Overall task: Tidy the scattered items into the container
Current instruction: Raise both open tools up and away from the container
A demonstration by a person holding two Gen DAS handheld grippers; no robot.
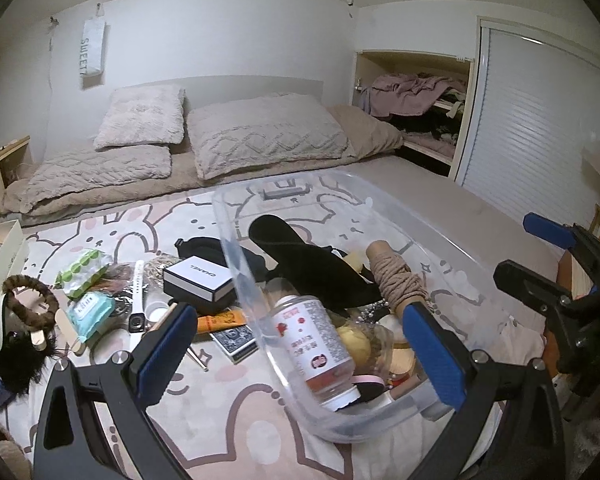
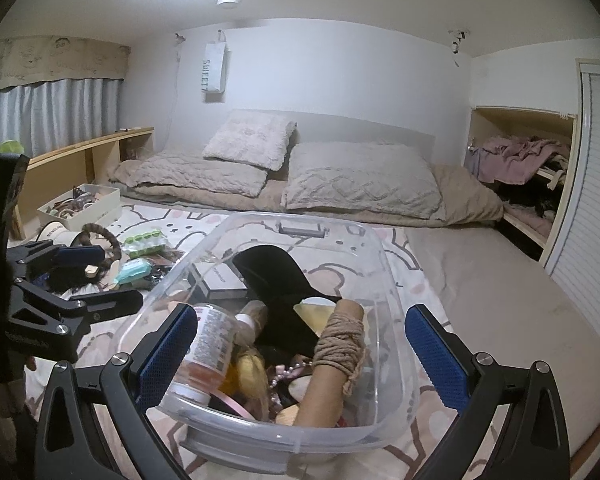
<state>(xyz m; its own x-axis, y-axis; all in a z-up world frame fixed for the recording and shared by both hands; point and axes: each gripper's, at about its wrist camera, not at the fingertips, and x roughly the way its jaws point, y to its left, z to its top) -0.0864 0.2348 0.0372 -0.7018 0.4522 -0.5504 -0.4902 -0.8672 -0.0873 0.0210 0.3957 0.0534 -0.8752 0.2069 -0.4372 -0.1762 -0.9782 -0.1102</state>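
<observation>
A clear plastic bin [image 1: 236, 264] [image 2: 384, 264] stands on the patterned rug. It holds a white bottle [image 1: 320, 340] [image 2: 208, 348], a twine spool [image 1: 396, 280] [image 2: 336, 364], a black item [image 1: 300, 252] [image 2: 276, 276] and small bits. Left of the bin lie a Chanel box [image 1: 200, 282], an orange tube [image 1: 220, 322], a card deck [image 1: 234, 342], a green packet [image 1: 82, 270] [image 2: 146, 242], a blue packet [image 1: 90, 312] and a brown hair ring [image 1: 32, 300]. My left gripper [image 1: 300, 344] is open over the bin's near-left corner. My right gripper [image 2: 300, 352] is open over the bin's near end.
A white box of trinkets [image 2: 80, 204] stands at the far left by a wooden shelf [image 2: 84, 152]. Pillows and bedding [image 2: 340, 184] lie beyond the rug. A closet with clothes [image 2: 520, 160] and a louvred door [image 2: 596, 200] are at the right.
</observation>
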